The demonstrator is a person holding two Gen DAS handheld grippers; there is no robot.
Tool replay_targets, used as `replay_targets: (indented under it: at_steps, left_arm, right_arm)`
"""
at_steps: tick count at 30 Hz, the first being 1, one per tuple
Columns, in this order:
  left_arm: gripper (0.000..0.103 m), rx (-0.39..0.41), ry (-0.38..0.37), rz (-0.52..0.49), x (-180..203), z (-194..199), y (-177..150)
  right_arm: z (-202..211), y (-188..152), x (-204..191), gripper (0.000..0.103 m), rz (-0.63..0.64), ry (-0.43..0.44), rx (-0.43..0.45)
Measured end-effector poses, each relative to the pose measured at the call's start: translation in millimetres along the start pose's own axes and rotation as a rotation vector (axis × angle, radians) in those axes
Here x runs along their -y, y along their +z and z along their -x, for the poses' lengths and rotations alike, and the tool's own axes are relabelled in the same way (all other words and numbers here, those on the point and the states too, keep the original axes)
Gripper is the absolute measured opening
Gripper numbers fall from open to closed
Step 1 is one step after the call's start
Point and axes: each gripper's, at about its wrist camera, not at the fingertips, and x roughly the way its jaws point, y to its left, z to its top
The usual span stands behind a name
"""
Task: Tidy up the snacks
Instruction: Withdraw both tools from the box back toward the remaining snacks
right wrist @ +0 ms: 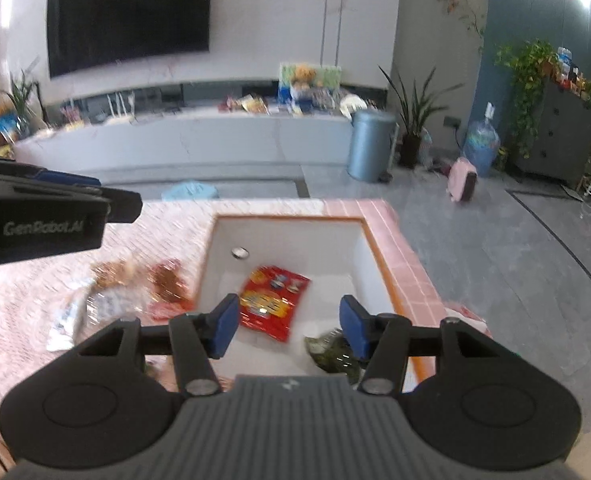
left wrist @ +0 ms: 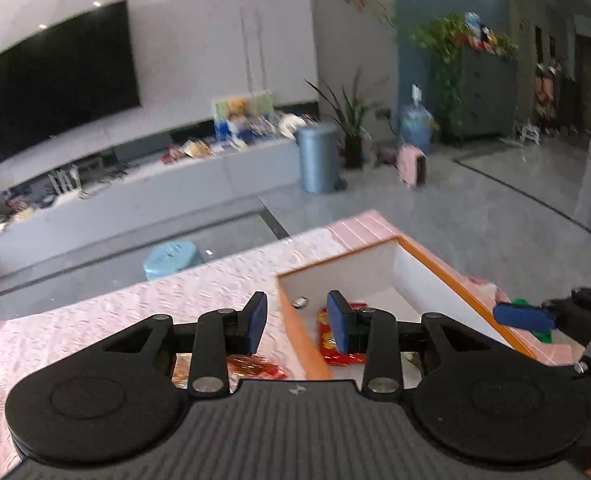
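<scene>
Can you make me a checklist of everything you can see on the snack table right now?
Surface: pink tablecloth covers the table, checked along its edge.
Job's things: orange-rimmed white box holds a red snack packet, a dark green packet and a small round silver thing.
Clutter: blurred loose snacks lie on the cloth beside the box, one silvery wrapper among them.
Grippers: left gripper open, nothing between its jaws; right gripper open, empty, above the box.
Cables: nothing seen.
Surroundings: dark television, long low cabinet, blue bin, potted plants.
</scene>
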Motion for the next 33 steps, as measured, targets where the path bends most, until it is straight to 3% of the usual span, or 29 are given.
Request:
replay_targets:
  at_steps: [7, 13, 17, 22, 26, 30, 33]
  left_arm:
    - [0.041, 0.026, 0.083, 0.019, -22, 19, -23]
    - [0.041, -0.045, 0.142, 0.083, -52, 21, -57]
    - [0.041, -0.103, 0.139, 0.125, -75, 24, -84]
    - [0.041, -0.164, 0.131, 0.161, -94, 27, -101]
    - [0.041, -0.259, 0.129, 0.184, -112, 27, -120]
    - [0.041, -0.300, 0.109, 0.205, -125, 25, -140]
    - [0.041, -0.332, 0.091, 0.240, -134, 18, -153]
  right_arm:
    - [27, -16, -33, 0.055, -0.040, 0.029, 0.100]
    - [40, -29, -62, 0.057, -0.060, 0.065, 0.167]
    - [43, -40, -86, 0.063, -0.028, 0.101, 0.196]
    - [31, -53, -115, 0.063, 0.011, 0.114, 0.153]
    - [19, -67, -131, 0.062, 0.038, 0.140, 0.094]
    - [3, -79, -146, 0.051, 0.062, 0.181, 0.035]
    - [-10, -86, -151, 0.051, 0.068, 0.206, -0.007]
